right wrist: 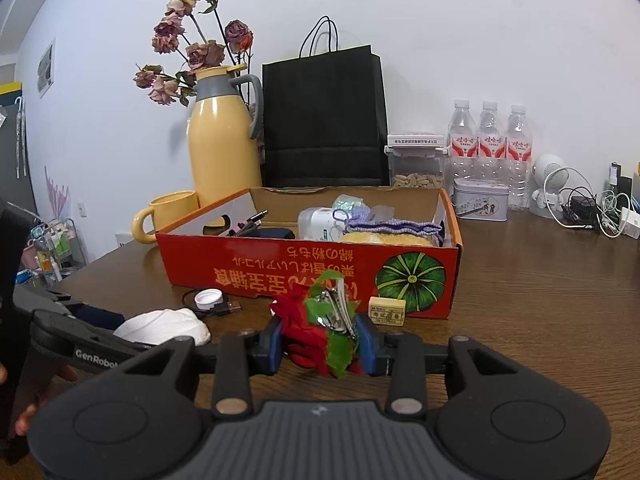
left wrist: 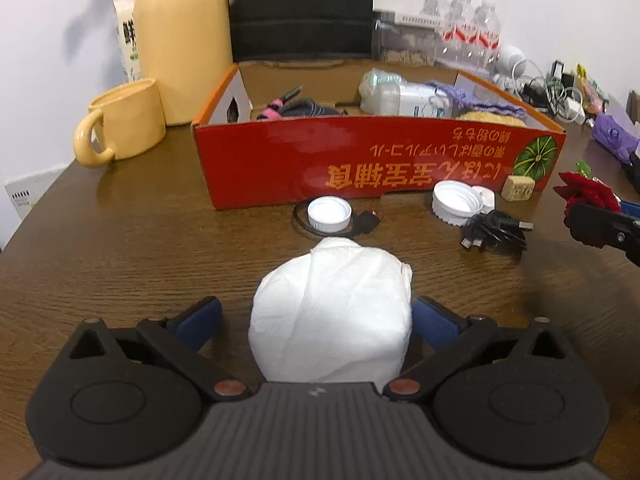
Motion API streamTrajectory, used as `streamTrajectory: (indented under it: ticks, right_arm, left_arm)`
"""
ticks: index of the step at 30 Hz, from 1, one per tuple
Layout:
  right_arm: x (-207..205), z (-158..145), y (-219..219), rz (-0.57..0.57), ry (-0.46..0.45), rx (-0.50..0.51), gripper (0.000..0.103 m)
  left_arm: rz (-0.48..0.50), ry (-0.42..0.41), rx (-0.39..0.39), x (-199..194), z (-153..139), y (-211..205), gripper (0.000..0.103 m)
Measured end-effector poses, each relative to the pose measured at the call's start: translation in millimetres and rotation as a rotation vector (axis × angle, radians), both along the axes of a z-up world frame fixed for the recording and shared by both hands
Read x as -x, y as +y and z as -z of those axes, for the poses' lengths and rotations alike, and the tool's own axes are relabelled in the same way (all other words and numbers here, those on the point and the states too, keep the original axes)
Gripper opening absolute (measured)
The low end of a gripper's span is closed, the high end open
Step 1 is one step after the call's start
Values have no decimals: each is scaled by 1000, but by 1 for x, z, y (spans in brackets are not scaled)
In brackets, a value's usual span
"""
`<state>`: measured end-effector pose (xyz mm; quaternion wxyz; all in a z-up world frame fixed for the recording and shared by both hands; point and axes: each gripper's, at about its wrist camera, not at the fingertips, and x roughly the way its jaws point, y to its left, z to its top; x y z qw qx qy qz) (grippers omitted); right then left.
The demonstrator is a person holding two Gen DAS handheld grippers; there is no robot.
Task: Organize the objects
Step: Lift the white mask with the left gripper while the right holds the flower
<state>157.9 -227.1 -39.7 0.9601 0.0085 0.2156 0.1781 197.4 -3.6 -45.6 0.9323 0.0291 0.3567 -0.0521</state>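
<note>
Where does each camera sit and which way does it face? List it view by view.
Left wrist: on the left tool, open around a white crumpled paper ball, facing the red cardboard box across the brown wooden table.
Right wrist: on the right tool, shut on a red-and-green fabric flower, facing that box; a hand shows far left.
Shared: box, paper ball, yellow ceramic mug, each other's tool.

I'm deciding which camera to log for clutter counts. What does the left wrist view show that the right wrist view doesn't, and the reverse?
Only the left wrist view: a second, larger white cap and a bundled black cable before the box.
Only the right wrist view: dried roses, a small tin, and the right tongs shut on a red-and-green hair clip.
Both: the red cardboard box, yellow thermos, yellow mug and white paper wad.
</note>
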Motion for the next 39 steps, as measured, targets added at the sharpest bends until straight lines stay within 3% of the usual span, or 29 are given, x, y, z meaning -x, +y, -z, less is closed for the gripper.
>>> streamTrajectory:
  ticks: [2,25,28,29,39]
  right_arm:
    - [0,0,0,0,0,0,37]
    - [-2,1,-2,2,5,9,37]
    - [-2,2,-1,4,7,11,37]
    - [-2,2,-1,5,8,12,37]
    - [-1,3,1,14,2,26,37]
  left_arm:
    - [-1,-32,12,2,3,0,103]
    - [-29,-34,8,1,3,-2,103]
    - [-4,-50,10,6,1,-4,87]
    - [-3,-56,10,8,0,-5,77]
    - [28,-92,16,28,-7,-17,71]
